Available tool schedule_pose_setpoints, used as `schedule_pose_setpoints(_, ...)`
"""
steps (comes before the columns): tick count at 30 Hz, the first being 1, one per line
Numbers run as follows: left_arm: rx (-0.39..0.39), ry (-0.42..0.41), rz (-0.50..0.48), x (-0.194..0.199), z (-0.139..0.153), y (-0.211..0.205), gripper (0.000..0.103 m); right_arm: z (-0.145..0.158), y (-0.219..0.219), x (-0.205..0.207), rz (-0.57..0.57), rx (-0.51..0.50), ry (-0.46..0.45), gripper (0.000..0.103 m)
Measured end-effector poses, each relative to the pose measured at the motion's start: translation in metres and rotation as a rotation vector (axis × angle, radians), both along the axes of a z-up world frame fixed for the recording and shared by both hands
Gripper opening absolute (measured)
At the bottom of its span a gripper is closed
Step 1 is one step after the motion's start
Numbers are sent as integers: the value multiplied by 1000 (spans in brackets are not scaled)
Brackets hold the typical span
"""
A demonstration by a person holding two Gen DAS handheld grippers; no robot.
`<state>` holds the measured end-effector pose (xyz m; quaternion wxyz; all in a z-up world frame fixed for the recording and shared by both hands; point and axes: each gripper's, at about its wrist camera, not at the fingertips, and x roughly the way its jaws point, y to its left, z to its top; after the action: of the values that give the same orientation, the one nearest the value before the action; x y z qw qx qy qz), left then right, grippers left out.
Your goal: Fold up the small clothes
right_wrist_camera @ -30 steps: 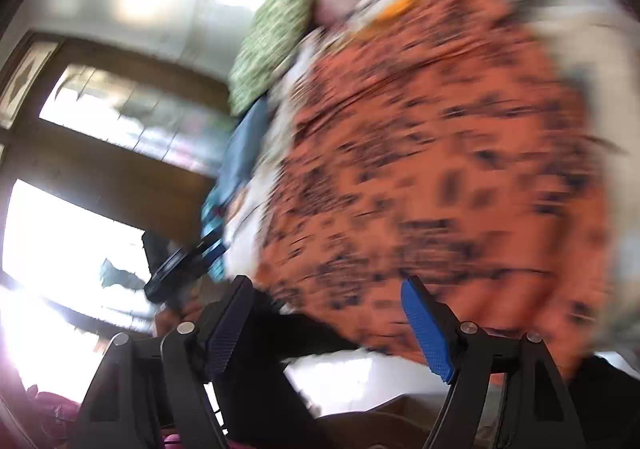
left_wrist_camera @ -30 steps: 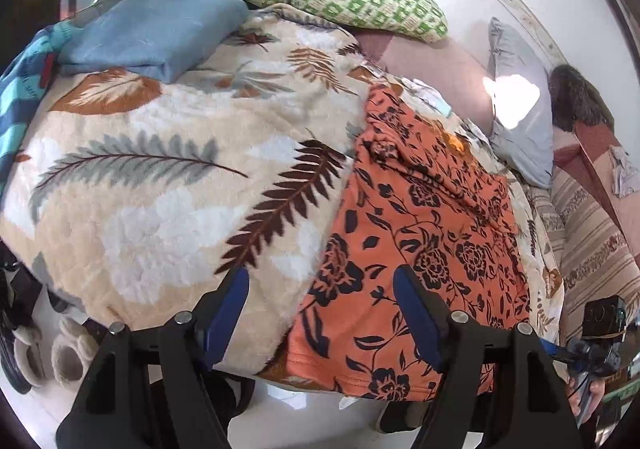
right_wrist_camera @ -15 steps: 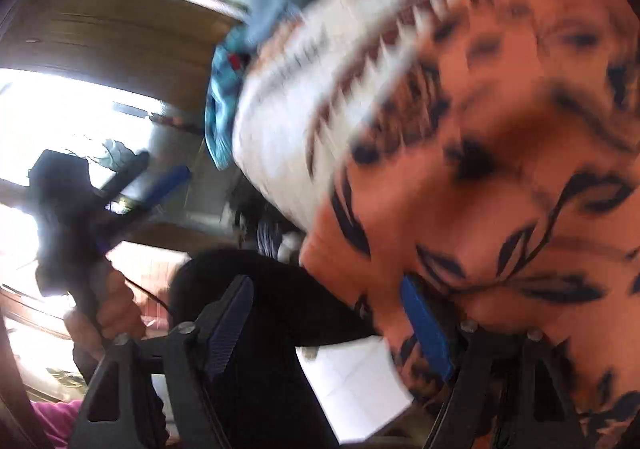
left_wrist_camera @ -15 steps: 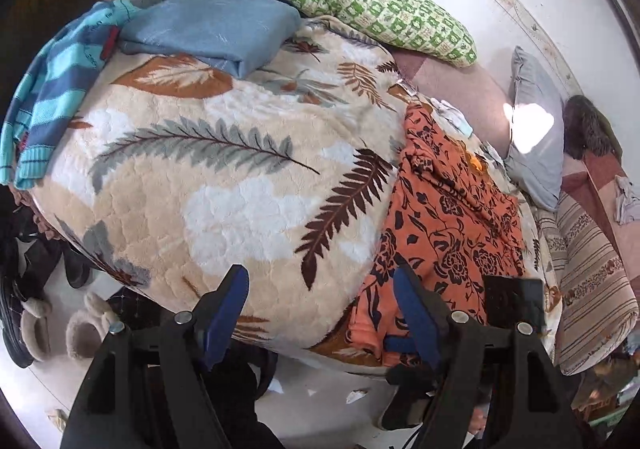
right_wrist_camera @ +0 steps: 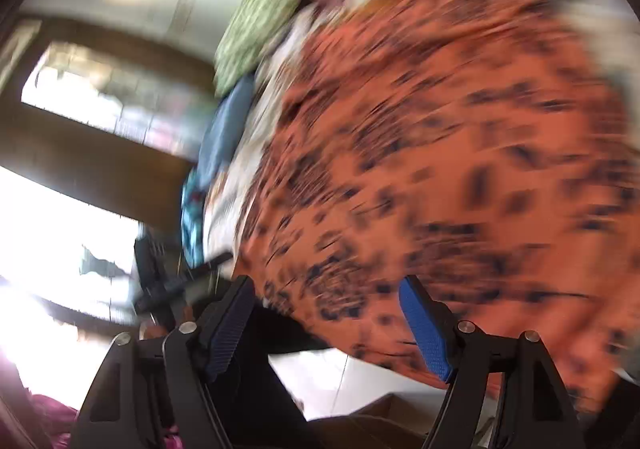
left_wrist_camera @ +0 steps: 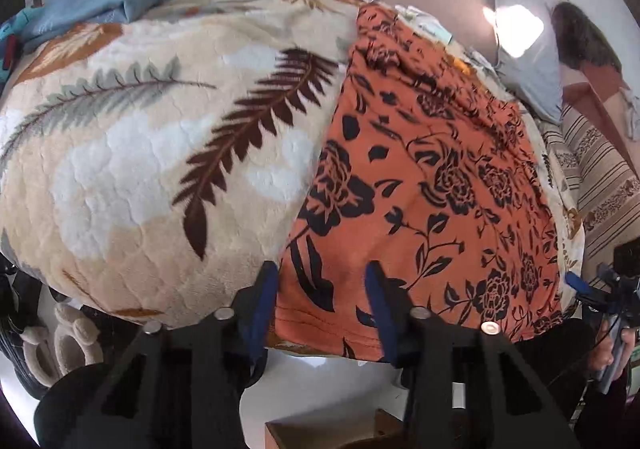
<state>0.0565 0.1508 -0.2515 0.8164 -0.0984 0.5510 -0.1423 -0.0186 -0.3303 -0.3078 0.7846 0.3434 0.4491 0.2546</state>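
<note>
An orange floral garment (left_wrist_camera: pixel 432 177) lies spread flat for folding on a leaf-print blanket (left_wrist_camera: pixel 132 153); the left gripper (left_wrist_camera: pixel 322 309) is closing around its near corner; the right gripper (right_wrist_camera: pixel 326 323), jaws apart, holds nothing.

**Inspection: Handheld Tools — Build and Finish**

Left tool (left_wrist_camera: pixel 322 305): matte black frame, two angular arms, each with a long triangular cut-out. Fingers (left_wrist_camera: pixel 262 305) faced with dark blue pads. Round silver screw heads mark the pivots — two on each arm.

Right tool (right_wrist_camera: pixel 326 323): same black frame and cut-outs, same silver screws. Its fingers (right_wrist_camera: pixel 426 333) carry brighter blue pads with a fine ribbed texture. Seen from the left wrist view, this unit shows a black box-shaped camera body on top, a blue finger tip, and a thin dark cable hanging below the grip.

Clothing: dark garment visible beneath both tools; detail indistinct.
</note>
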Motion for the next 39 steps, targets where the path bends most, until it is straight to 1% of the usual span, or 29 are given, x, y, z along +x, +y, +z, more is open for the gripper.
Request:
schedule_pose_setpoints(2, 18, -3, -18, 0, -3, -6, 43, -1, -50, -17, -126, 18, 22, 78)
schedule_pose_setpoints(4, 35, 1, -24, 1, -4, -10, 45, -7, -91, -33, -213, 31, 50, 78)
schedule_pose_setpoints(5, 34, 9, -23, 3, -4, -12, 52, -13, -100, -37, -236, 35, 68, 78)
schedule_pose_setpoints(6, 29, 20, -22, 5, -5, -13, 59, -19, -107, -40, -253, 32, 90, 78)
schedule_pose_setpoints(7, 22, 30, -19, 7, -6, -14, 72, -24, -108, -41, -267, 16, 111, 78)
schedule_pose_setpoints(8, 10, 38, -19, 9, -7, -14, 77, -32, -110, -40, -281, -6, 136, 77)
schedule_pose_setpoints(9, 2, 47, -26, 10, -10, -15, 77, -38, -110, -39, -290, -20, 153, 77)
schedule_pose_setpoints(11, 19, 68, -42, 9, -16, -21, 77, -47, -109, -36, -299, -35, 179, 77)
schedule_pose_setpoints(12, 38, 56, -53, 8, -16, -24, 77, -50, -106, -32, -297, -63, 190, 77)
schedule_pose_setpoints(13, 62, 39, -66, 6, -16, -28, 75, -51, -99, -27, -289, -112, 203, 77)
schedule_pose_setpoints(14, 85, 23, -75, 4, -16, -31, 63, -58, -100, -29, -275, -145, 214, 77)
schedule_pose_setpoints(15, 111, 9, -80, 3, -15, -33, 53, -60, -94, -26, -260, -173, 227, 71)
schedule_pose_setpoints(16, 135, 0, -82, 3, -14, -32, 36, -63, -87, -22, -245, -206, 244, 64)
schedule_pose_setpoints(17, 135, -3, -81, 3, -13, -30, 26, -68, -81, -19, -232, -240, 269, 44)
schedule_pose_setpoints(18, 106, 1, -79, 4, -12, -26, 20, -74, -76, -19, -221, -276, 293, 30)
schedule_pose_setpoints(19, 74, 4, -79, 5, -11, -23, 11, -76, -71, -17, -203, -315, 304, 28)
schedule_pose_setpoints(20, 56, 3, -83, 5, -9, -21, 11, -75, -65, -17, -179, -346, 307, 22)
schedule_pose_setpoints(21, 53, -3, -91, 6, -7, -21, 11, -75, -62, -18, -162, -357, 310, 13)
schedule_pose_setpoints(24, 33, -19, -114, 6, -1, -25, 10, -64, -66, -22, -164, -302, 280, 9)
schedule_pose_setpoints(26, 5, -23, -112, 7, 3, -24, 10, -52, -75, -24, -172, -206, 240, 9)
schedule_pose_setpoints(28, -29, -13, -101, 9, 7, -20, 10, -34, -79, -23, -171, -87, 159, 9)
schedule_pose_setpoints(29, -33, -8, -98, 10, 7, -22, 11, -24, -81, -22, -175, -54, 123, 9)
schedule_pose_setpoints(31, -17, 4, -80, 9, 9, -18, 11, -9, -83, -20, -178, -9, 81, 9)
schedule_pose_setpoints(33, -11, 23, -52, 8, 8, -14, 13, -1, -86, -17, -181, 36, 52, 9)
schedule_pose_setpoints(34, -3, 32, -41, 9, 6, -13, 17, 1, -89, -18, -182, 47, 46, 9)
schedule_pose_setpoints(36, 32, 56, -25, 9, 1, -14, 32, 0, -90, -19, -190, 55, 56, 9)
schedule_pose_setpoints(37, 37, 71, -25, 9, -2, -14, 45, -4, -92, -19, -198, 60, 66, 9)
schedule_pose_setpoints(38, 35, 89, -29, 9, -5, -15, 51, -7, -93, -20, -205, 65, 72, 9)
schedule_pose_setpoints(39, 34, 103, -31, 9, -9, -16, 52, -8, -102, -21, -213, 68, 79, 9)
